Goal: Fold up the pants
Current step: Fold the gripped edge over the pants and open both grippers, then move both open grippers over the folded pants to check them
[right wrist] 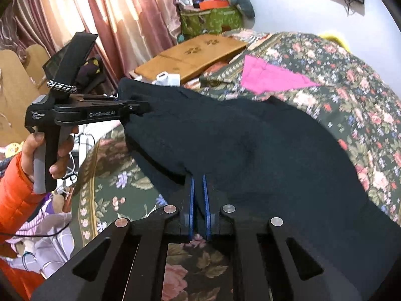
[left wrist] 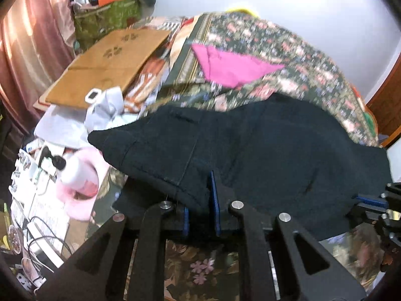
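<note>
Pants (left wrist: 263, 145) pinched by left gripper (left wrist: 201, 200) & right gripper (right wrist: 198, 200)

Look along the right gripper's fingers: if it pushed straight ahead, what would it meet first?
The right gripper is already shut on the black pants, so more of that fabric lies directly ahead. Beyond it, probably the floral bedspread near the pink cloth, though depth is unclear.

Bed (right wrist: 120, 190) (floral cover): dark pants (right wrist: 250, 150), pink cloth (right wrist: 270, 75).
</note>
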### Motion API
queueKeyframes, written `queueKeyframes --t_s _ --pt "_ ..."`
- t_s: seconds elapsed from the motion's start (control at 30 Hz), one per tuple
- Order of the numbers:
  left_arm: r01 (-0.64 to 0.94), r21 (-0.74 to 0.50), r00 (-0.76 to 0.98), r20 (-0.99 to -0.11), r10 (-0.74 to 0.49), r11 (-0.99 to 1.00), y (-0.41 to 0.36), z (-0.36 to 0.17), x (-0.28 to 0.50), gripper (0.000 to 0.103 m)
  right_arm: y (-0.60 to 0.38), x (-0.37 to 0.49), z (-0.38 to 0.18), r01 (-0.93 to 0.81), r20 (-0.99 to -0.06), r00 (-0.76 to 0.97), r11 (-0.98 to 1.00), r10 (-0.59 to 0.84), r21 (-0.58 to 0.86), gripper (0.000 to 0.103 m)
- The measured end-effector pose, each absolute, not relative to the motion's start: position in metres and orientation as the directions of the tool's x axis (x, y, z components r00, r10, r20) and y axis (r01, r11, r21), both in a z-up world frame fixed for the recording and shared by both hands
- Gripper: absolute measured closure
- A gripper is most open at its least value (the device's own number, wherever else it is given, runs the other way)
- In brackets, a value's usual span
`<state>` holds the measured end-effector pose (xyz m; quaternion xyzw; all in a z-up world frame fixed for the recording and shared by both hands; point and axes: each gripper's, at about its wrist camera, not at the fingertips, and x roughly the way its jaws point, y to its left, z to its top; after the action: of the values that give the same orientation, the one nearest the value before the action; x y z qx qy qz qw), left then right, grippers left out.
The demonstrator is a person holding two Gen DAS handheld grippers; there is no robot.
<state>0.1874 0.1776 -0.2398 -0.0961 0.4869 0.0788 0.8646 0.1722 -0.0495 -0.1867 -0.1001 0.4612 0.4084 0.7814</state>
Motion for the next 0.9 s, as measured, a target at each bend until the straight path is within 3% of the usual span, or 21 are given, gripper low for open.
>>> queueKeyframes --t_s 0.23,0.33,0.4,0.57,0.67,0.9 --pt "-0.227 -0.087 0.445 -0.895 0.024 0.970 0.176 -0.276 0.182 0.081 -0.047 0.170 -0.188 -0.723 -0.814 0.220 0.651 0.537 0.234 0.089" --pt "-0.240 -0.070 0.447 -0.893 0.046 0.968 0.178 -0.275 0.179 0.071 -0.049 0.170 -0.183 -0.718 -0.815 0.208 0.651 0.540 0.248 0.086" --pt "-0.250 -0.042 0.444 -0.893 0.076 0.967 0.180 -0.274 0.177 0.058 -0.054 0.172 -0.178 -0.709 -0.808 0.203 0.652 0.553 0.268 0.086" --pt "-0.256 -0.033 0.444 -0.892 0.087 0.966 0.191 -0.269 0.169 0.052 -0.071 0.186 -0.164 -0.666 -0.776 0.265 0.690 0.572 0.282 0.077" --pt "-0.275 0.026 0.449 -0.881 0.152 0.961 0.196 -0.262 0.164 0.043 -0.081 0.203 -0.165 -0.615 -0.780 0.316 0.743 0.540 0.265 0.072" --pt "-0.285 0.081 0.461 -0.862 0.211 0.955 0.204 -0.244 0.158 0.043 -0.105 0.226 -0.195 -0.510 -0.830 0.317 0.820 0.459 0.259 0.068"
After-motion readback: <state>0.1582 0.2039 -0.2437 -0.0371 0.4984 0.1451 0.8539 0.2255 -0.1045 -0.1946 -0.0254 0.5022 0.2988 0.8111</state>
